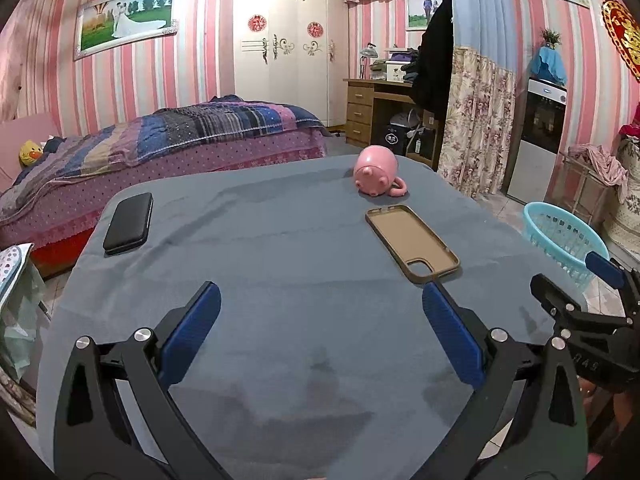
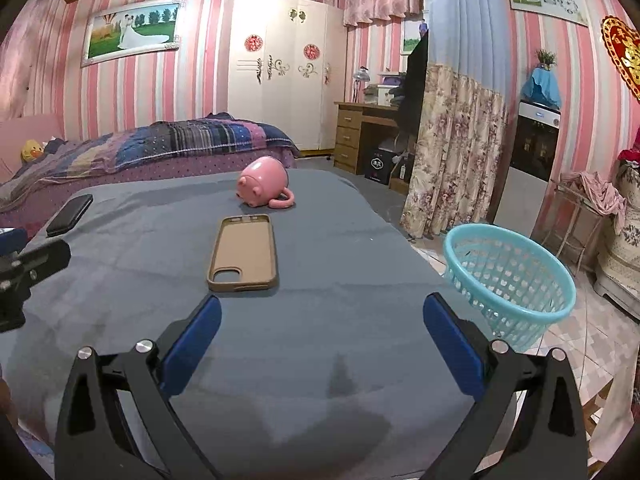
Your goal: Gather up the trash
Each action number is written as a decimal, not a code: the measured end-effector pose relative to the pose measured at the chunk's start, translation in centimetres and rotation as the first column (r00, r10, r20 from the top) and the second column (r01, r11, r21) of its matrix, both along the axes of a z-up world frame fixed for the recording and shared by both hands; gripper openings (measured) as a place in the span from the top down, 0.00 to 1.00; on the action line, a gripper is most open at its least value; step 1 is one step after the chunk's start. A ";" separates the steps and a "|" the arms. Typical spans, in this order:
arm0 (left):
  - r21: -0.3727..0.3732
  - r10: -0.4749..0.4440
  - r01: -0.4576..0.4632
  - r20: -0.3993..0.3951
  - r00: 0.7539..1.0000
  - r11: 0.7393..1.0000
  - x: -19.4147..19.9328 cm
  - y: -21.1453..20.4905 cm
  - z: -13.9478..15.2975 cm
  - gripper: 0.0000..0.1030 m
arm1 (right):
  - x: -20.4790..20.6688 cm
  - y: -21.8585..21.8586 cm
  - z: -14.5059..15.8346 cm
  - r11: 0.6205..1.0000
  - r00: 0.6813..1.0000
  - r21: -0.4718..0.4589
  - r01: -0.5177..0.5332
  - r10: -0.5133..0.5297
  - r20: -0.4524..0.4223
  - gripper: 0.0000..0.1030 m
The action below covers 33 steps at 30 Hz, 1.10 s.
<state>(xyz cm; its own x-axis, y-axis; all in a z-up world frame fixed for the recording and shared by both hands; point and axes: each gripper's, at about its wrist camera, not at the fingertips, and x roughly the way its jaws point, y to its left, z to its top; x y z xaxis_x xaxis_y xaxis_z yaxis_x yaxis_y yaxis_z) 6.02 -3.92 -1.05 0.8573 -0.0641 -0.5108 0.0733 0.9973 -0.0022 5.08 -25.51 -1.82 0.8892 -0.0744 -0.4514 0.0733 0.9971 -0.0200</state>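
A table under a grey-blue cloth [image 1: 280, 280] [image 2: 320, 320] carries a tan phone case [image 1: 412, 243] [image 2: 244, 253], a pink pig mug [image 1: 375, 171] [image 2: 264, 182] lying on its side, and a black case [image 1: 129, 223] [image 2: 70, 215]. A turquoise plastic basket [image 2: 508, 280] [image 1: 564, 238] stands on the floor off the table's right edge. My left gripper [image 1: 320, 304] hovers open over the near cloth, empty. My right gripper [image 2: 320, 316] is open and empty too, just short of the phone case. The right gripper's tip [image 1: 572, 288] shows at the left view's right edge.
A bed with a plaid quilt [image 1: 180, 132] lies behind the table on the left. A wooden desk [image 1: 372, 108], a floral curtain [image 2: 452, 148] and a water dispenser [image 2: 528, 160] stand at the back right. Tiled floor [image 2: 580, 340] surrounds the basket.
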 end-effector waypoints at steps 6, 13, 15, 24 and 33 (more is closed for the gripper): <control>-0.012 -0.002 0.002 -0.002 1.000 1.000 0.0 0.2 -0.4 0.05 | 0.2 -0.7 -0.3 0.998 1.000 0.055 0.007 -0.007 -0.007 0.04; -0.005 -0.010 0.010 -0.011 1.000 1.000 0.2 0.0 -0.9 0.05 | 0.3 -0.4 -0.4 0.999 1.000 0.053 -0.003 0.003 -0.003 0.04; -0.006 -0.010 0.010 -0.010 1.000 1.000 0.2 -0.1 -1.0 0.05 | 0.3 -0.2 -0.4 0.999 1.000 0.045 -0.005 0.005 0.002 0.04; -0.013 -0.009 0.009 -0.002 1.000 1.000 0.1 -0.2 -0.8 0.05 | 0.0 0.1 -0.4 0.999 1.000 0.029 -0.021 0.020 0.016 0.04; -0.009 -0.001 0.002 0.015 1.000 1.000 -0.3 -0.3 -0.4 0.05 | 0.1 0.2 -0.3 0.999 0.999 0.030 -0.035 0.035 0.018 0.04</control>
